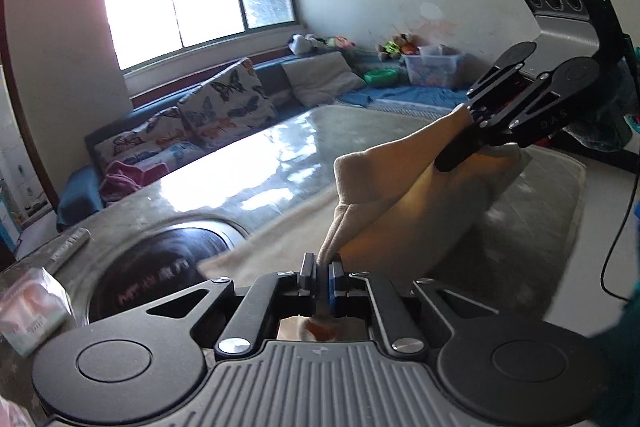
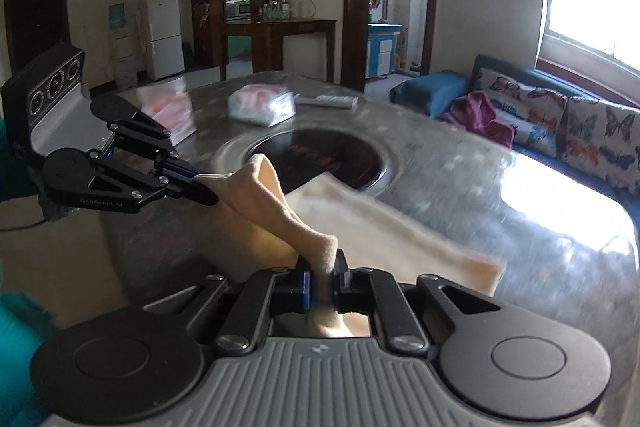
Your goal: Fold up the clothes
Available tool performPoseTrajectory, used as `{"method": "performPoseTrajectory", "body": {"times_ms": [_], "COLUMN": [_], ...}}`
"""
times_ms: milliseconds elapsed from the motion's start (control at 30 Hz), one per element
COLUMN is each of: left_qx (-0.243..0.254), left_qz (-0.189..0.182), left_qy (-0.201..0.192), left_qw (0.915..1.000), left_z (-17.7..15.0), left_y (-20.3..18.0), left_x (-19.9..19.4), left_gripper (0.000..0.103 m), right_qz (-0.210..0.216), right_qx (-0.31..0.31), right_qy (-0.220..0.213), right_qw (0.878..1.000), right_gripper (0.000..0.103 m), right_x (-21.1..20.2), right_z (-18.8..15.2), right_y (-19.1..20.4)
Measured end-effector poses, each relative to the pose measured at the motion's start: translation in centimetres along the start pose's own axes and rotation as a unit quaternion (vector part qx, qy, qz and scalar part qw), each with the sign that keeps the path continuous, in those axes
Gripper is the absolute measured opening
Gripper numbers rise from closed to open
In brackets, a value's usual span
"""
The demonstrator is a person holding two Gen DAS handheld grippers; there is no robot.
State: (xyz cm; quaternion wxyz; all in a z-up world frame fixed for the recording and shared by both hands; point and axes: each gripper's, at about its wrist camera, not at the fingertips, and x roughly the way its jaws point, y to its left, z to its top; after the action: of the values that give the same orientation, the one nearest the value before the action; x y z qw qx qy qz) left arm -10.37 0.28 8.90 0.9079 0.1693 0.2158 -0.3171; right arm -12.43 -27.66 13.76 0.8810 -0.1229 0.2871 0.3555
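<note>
Left wrist view first: the left tongs (image 1: 322,273) are pinched tight on an edge of the soft cream-beige fleecy cloth (image 1: 384,195), which rises from the jaws toward 1 o'clock. Up there the right tongs (image 1: 464,123) are clamped on another bit of the same edge, so the cloth hangs between the two like a little hammock, while the rest of it lies on the glossy grey stone tabletop (image 1: 248,155). At 9 o'clock from the cloth sits a round black inset hotplate (image 1: 168,267), with one corner of the fabric lying just over its rim. A butterfly-print cushion (image 1: 232,99) leans on the sofa behind, well apart from everything.

Right wrist view: the right tongs (image 2: 322,277) are closed on the cloth (image 2: 276,203) too, with fabric bunched between the pads. The left tongs (image 2: 200,187) come in from 10 o'clock, also gripping it. The far part of the cloth trails off toward 3 o'clock across the tabletop (image 2: 500,187). A plastic-wrapped pale pack (image 2: 262,105) sits at 12 o'clock, beyond the hotplate (image 2: 320,155).

My read: this is the lift stage of a fold, near edge picked up, nothing laid over yet. Next move probably needs both hands carrying that edge across evenly to meet the far edge, keeping it taut so it doesn't sag or drag.
</note>
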Motion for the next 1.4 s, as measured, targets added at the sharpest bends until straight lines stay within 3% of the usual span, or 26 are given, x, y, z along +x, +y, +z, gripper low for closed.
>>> {"method": "performPoseTrajectory", "body": {"times_ms": [267,300,433,467,533,600,733,933,967,1033,1133,1233,1333,1400], "left_qx": [-0.037,-0.050,-0.101,-0.108,-0.124,-0.136,-0.153,-0.160,-0.158,-0.155,-0.158,-0.168,-0.183,-0.190], "left_qz": [0.058,0.065,0.095,0.110,0.123,0.131,0.114,0.037,0.030,0.017,0.011,0.013,0.010,0.010], "left_qy": [0.028,0.037,0.071,0.079,0.083,0.079,0.048,0.031,0.032,0.036,0.047,0.058,0.060,0.060], "left_qw": [0.9972,0.9959,0.9877,0.9849,0.9811,0.9788,0.9805,0.9860,0.9864,0.9870,0.9863,0.9840,0.9812,0.9799], "left_z": [1.9,1.7,-0.1,-0.6,-1.2,-1.2,-0.3,1.0,1.1,1.3,1.4,1.2,1.3,1.5], "left_y": [4.8,5.4,7.4,7.7,8.2,8.3,6.8,2.4,1.9,1.1,0.8,1.3,2.0,2.2], "left_x": [9.7,11.1,15.0,15.4,15.4,14.5,11.9,11.0,11.3,11.9,13.3,14.4,14.9,15.4], "left_gripper": [0.008,0.010,0.012,0.012,0.012,0.014,0.021,0.021,0.021,0.021,0.021,0.021,0.021,0.021], "right_qz": [-0.029,-0.039,-0.082,-0.090,-0.096,-0.105,-0.119,-0.155,-0.153,-0.152,-0.183,-0.203,-0.209,-0.185], "right_qx": [0.006,0.017,0.056,0.072,0.096,0.110,0.136,0.168,0.177,0.187,0.175,0.178,0.171,0.171], "right_qy": [0.027,0.027,0.021,0.017,0.009,0.003,0.002,0.016,0.022,0.032,0.029,0.031,0.007,0.004], "right_qw": [0.999,0.999,0.995,0.993,0.991,0.988,0.983,0.973,0.972,0.970,0.967,0.962,0.963,0.968], "right_gripper": [0.010,0.018,0.025,0.026,0.040,0.041,0.040,0.037,0.035,0.019,0.010,0.010,0.012,0.012], "right_x": [8.4,9.8,13.7,14.0,13.3,11.9,9.7,9.0,9.2,9.8,10.3,10.6,10.0,10.2], "right_z": [4.6,4.5,2.9,1.9,0.7,-0.5,-2.5,-4.2,-4.3,-4.7,-4.8,-4.6,-3.6,-3.1], "right_y": [-6.1,-6.7,-8.3,-8.5,-8.7,-8.7,-9.8,-11.1,-11.4,-11.7,-11.6,-11.6,-11.3,-11.2]}}
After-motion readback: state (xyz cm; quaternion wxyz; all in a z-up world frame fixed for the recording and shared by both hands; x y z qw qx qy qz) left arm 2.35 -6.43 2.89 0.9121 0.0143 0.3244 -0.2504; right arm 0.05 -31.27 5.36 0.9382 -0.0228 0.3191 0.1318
